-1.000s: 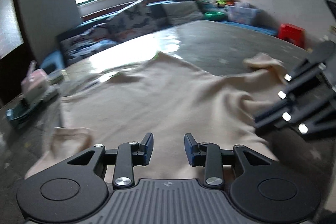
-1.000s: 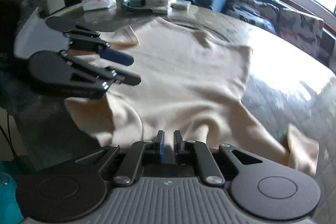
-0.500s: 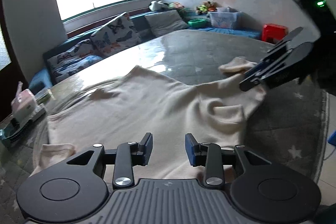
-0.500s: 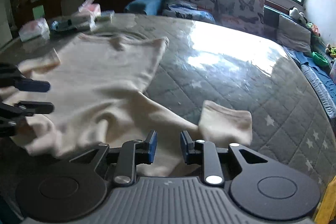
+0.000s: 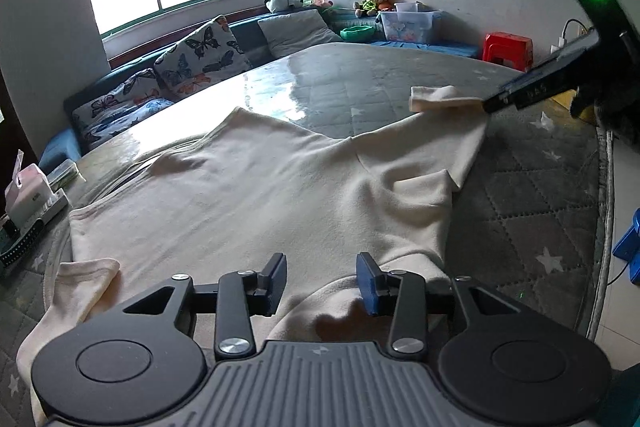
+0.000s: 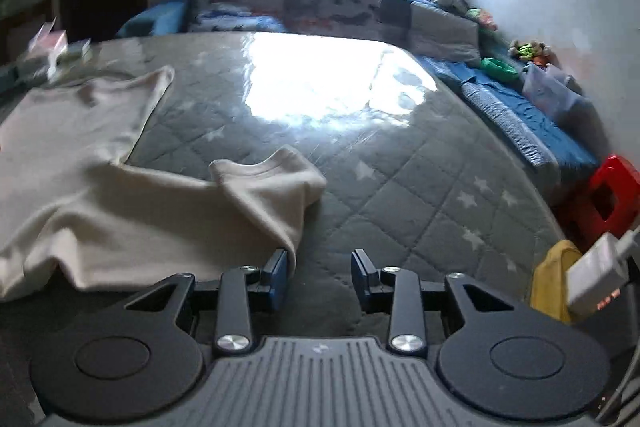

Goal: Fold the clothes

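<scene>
A cream sweater (image 5: 256, 195) lies spread on the grey quilted table (image 5: 520, 219). My left gripper (image 5: 322, 267) hovers over its near edge. The jaws are opening, cloth lies under and between them, and the pads do not press on it. One sleeve (image 6: 272, 183) stretches out to the right with its cuff folded back. My right gripper (image 6: 320, 263) sits at that sleeve's near fold, jaws opening. The cloth edge rests beside the left pad (image 6: 276, 279), and only table cover shows between the jaws. In the left wrist view the right gripper (image 5: 496, 101) points at the cuff (image 5: 436, 97).
A sofa with butterfly cushions (image 5: 200, 55) runs behind the table. A tissue box and small items (image 5: 28, 191) sit at the table's left edge. A red stool (image 6: 612, 191), a clear storage bin (image 5: 408, 23) and a yellow object (image 6: 556, 275) stand to the right.
My right gripper swung rightward from the sweater's body to the sleeve, and its jaws went from shut to open. The left gripper stayed in place with its jaws slightly wider.
</scene>
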Tool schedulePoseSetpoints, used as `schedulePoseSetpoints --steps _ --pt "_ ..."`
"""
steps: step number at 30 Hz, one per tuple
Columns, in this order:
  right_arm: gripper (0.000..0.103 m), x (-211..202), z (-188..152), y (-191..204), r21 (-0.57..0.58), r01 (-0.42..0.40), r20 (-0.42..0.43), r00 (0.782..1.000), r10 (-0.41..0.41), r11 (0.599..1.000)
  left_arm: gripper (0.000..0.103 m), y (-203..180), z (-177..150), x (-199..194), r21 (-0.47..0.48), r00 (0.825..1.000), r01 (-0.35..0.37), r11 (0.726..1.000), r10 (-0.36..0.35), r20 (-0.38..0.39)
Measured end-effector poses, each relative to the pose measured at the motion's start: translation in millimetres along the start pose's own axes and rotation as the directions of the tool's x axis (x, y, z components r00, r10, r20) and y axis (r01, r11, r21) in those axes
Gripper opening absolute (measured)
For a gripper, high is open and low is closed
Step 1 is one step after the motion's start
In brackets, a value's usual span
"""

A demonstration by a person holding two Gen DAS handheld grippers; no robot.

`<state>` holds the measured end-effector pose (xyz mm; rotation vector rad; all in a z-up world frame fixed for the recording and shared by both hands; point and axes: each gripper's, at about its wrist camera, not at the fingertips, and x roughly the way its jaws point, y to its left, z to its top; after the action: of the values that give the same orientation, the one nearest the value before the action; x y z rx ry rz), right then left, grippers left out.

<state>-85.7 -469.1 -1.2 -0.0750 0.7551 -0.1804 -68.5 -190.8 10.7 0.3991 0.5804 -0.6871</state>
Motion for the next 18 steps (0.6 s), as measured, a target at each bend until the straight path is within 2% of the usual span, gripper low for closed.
schedulePoseSetpoints --steps 2,4,7,13,15,18 --pt "0.035 -2.8 3.9 8.1 -0.035 -0.014 0.021 1.000 0.015 0.999 0.042 -0.6 -0.4 -0.7 -0.001 1.000 -0.001 1.000 0.001 0.001" --pt "0.042 -4.1 8.4 17.6 -0.079 -0.034 0.038 0.999 0.037 0.996 0.042 -1.0 -0.4 -0.9 -0.003 1.000 -0.001 1.000 0.001 0.000" --pt "0.043 6.7 9.6 30.4 -0.153 -0.015 0.030 0.999 0.019 0.988 0.043 -2.0 -1.2 -2.2 -0.006 1.000 -0.003 1.000 0.003 -0.002" --pt "0.045 24.0 18.6 26.6 -0.175 0.131 0.049 0.991 -0.125 0.976 0.043 -2.0 -2.7 -2.8 -0.004 1.000 0.000 1.000 0.000 -0.002" --pt "0.045 23.6 20.7 14.0 -0.130 0.163 0.048 0.986 -0.158 0.978 0.043 -1.2 -3.2 -2.6 -0.008 1.000 0.003 1.000 -0.003 -0.001" --pt "0.052 15.3 21.4 -3.3 -0.081 0.210 0.065 0.977 -0.205 0.974 0.044 -0.6 -4.1 -2.7 -0.015 1.000 0.006 1.000 -0.006 0.001"
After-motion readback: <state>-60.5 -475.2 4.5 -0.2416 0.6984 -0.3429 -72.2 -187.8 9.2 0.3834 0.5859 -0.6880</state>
